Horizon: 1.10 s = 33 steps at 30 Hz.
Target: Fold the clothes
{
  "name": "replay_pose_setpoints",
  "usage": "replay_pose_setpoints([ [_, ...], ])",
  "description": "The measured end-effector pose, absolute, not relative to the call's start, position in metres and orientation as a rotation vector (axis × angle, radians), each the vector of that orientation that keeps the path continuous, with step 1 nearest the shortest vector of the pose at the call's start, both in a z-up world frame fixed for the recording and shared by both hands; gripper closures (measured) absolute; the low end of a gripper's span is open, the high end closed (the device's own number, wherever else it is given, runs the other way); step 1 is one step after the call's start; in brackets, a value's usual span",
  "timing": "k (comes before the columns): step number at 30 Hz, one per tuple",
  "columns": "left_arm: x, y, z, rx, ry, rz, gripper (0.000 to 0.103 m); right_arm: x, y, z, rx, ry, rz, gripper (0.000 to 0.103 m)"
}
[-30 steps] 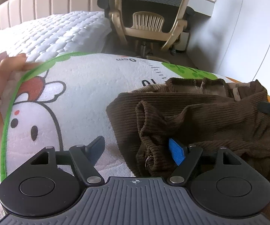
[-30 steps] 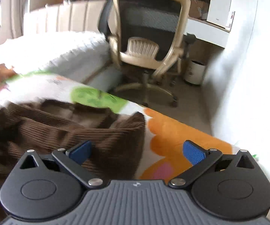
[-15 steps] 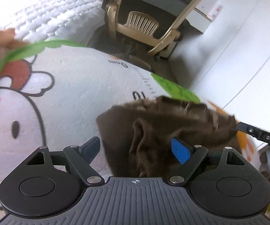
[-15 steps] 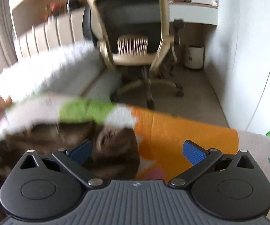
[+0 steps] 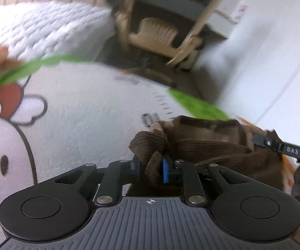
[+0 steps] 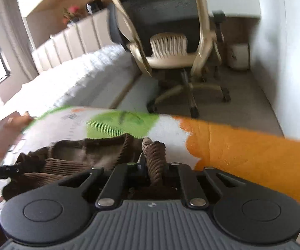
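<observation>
The left wrist view shows a cartoon-printed mat (image 5: 83, 112) with a white character at its left end, a part that the right wrist view does not reach; right of that character the brown corduroy garment (image 5: 223, 145) lies bunched on the mat, and the left hand-held gripper (image 5: 150, 166) is closed tight on a rolled fold of it, blue pads pressing the cloth from both sides; at the garment's far right edge a black finger of the other tool reaches in. Only the right wrist view shows the orange patch of the mat (image 6: 243, 145), to the right of the brown corduroy garment (image 6: 77, 156), and the whole office chair (image 6: 170, 41) on the floor beyond it; there the right hand-held gripper (image 6: 155, 166) points forward over the mat, its fingers drawn together on an upright twist of the garment's right end; the garment sags between the two tools.
</observation>
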State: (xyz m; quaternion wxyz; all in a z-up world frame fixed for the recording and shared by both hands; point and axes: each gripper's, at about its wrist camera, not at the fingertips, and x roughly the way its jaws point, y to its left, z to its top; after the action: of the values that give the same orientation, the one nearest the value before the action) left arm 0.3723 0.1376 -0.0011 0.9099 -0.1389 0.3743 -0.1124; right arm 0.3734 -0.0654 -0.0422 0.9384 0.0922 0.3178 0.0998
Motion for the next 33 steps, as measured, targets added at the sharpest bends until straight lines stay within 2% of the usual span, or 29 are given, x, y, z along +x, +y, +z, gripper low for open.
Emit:
replay_pose_setpoints([
  [6, 0.272, 0.118, 0.065, -0.156, 0.618, -0.431, 0.087, 0.265, -0.082, 0.022, 0.129, 0.488, 0.300, 0.097],
  [11, 0.187, 0.095, 0.064, -0.011, 0.613, -0.497, 0.086, 0.167, -0.075, 0.026, -0.063, 0.471, 0.318, 0.097],
  [13, 0.166, 0.088, 0.048, 0.034, 0.660, -0.499, 0.082, 0.138, -0.072, 0.011, -0.127, 0.503, 0.314, 0.097],
  [15, 0.148, 0.087, 0.031, 0.059, 0.711, -0.498, 0.070, 0.113, -0.071, -0.006, -0.168, 0.545, 0.322, 0.094],
  [16, 0.141, 0.089, 0.023, 0.057, 0.739, -0.501, 0.066, 0.101, -0.072, -0.013, -0.183, 0.562, 0.325, 0.091],
  [17, 0.135, 0.093, 0.016, 0.046, 0.763, -0.505, 0.061, 0.090, -0.074, -0.020, -0.194, 0.580, 0.329, 0.082],
  [18, 0.132, 0.098, 0.012, 0.021, 0.780, -0.511, 0.052, 0.080, -0.079, -0.026, -0.198, 0.595, 0.334, 0.069],
  [20, 0.125, 0.109, 0.007, -0.035, 0.808, -0.525, 0.043, 0.069, -0.092, -0.029, -0.175, 0.602, 0.333, 0.053],
  [22, 0.126, 0.124, 0.011, -0.138, 0.800, -0.556, 0.030, 0.061, -0.108, -0.028, -0.139, 0.604, 0.325, 0.049],
  [24, 0.134, 0.138, 0.015, -0.269, 0.783, -0.579, 0.013, 0.056, -0.124, -0.021, -0.076, 0.588, 0.301, 0.038],
  [27, 0.156, 0.148, 0.015, -0.416, 0.786, -0.551, 0.010, 0.065, -0.141, -0.005, 0.069, 0.536, 0.285, 0.026],
  [33, 0.214, 0.137, -0.025, -0.635, 0.907, -0.497, 0.010, 0.146, -0.141, -0.011, 0.387, 0.607, 0.316, 0.023],
])
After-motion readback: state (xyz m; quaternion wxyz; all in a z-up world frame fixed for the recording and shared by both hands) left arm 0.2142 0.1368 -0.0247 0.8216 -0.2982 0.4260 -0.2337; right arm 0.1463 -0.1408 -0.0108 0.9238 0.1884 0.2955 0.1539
